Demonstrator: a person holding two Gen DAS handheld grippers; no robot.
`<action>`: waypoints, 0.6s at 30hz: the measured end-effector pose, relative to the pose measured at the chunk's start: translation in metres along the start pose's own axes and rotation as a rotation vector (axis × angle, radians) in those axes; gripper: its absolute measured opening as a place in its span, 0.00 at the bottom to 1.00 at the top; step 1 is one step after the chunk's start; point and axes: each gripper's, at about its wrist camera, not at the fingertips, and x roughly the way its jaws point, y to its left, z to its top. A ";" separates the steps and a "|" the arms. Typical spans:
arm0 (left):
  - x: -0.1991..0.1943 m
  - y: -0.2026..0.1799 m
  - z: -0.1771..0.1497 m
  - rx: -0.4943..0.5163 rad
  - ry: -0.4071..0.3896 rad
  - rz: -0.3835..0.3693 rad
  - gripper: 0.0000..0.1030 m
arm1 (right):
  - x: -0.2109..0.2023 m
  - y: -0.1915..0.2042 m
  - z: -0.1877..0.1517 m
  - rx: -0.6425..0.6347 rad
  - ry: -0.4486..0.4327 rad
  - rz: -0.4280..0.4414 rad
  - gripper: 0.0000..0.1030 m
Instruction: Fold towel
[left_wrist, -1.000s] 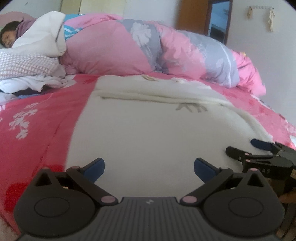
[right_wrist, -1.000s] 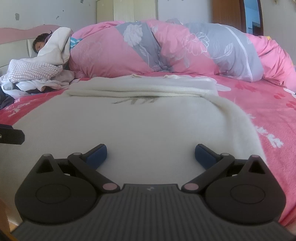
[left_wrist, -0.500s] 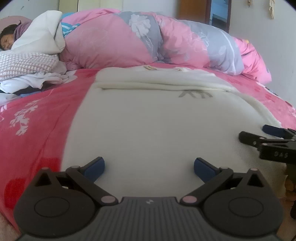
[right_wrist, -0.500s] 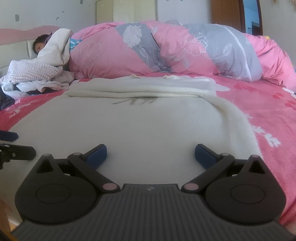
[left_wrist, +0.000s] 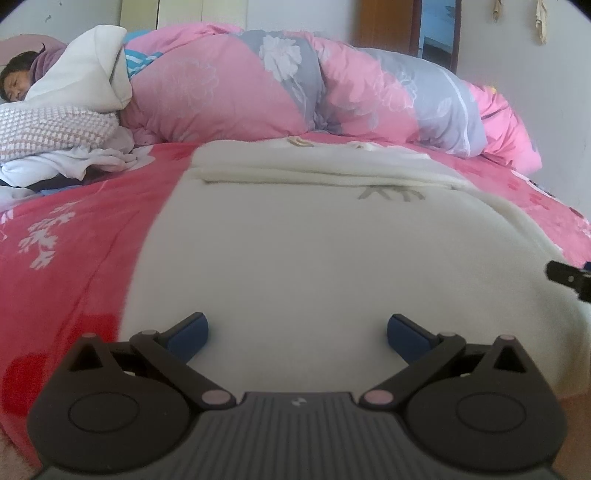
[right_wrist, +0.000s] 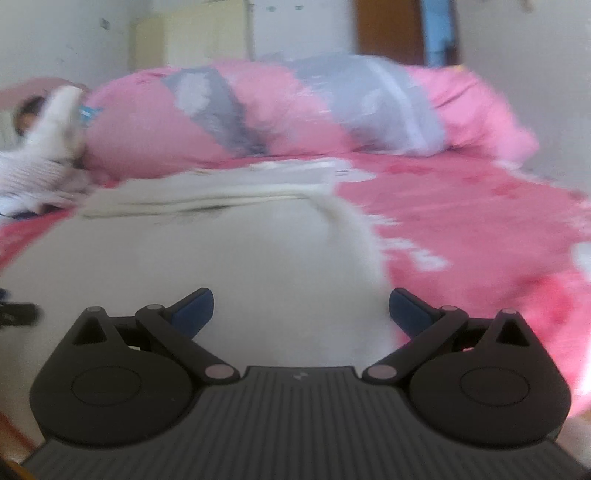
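- At the near edge of the bed, the left claw (left_wrist: 297, 330) and the right claw (right_wrist: 301, 308) hover with fingers spread wide, gripping nothing.
- Beneath both lies the cream fleece towel (left_wrist: 314, 251), its far end folded over.
- Around it spreads the pink floral bedsheet (left_wrist: 74, 236).
- Beyond rests a pink-and-grey rolled quilt (left_wrist: 295, 88).

In the left wrist view, the right gripper (left_wrist: 570, 281) now shows only as a tip at the frame's right edge, having drawn away from the left gripper (left_wrist: 297, 330). The right wrist view has swung rightward and blurs; the towel (right_wrist: 229, 258) sits left of centre.
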 end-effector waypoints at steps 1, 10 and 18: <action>0.000 0.000 0.000 0.000 -0.001 0.000 1.00 | -0.004 0.000 0.001 0.004 -0.009 0.002 0.99; -0.002 0.002 0.000 -0.004 0.007 -0.010 1.00 | -0.020 0.065 -0.004 -0.198 -0.051 0.251 0.99; -0.002 0.001 0.000 -0.006 0.006 -0.006 1.00 | -0.017 0.065 -0.021 -0.291 0.047 0.334 0.99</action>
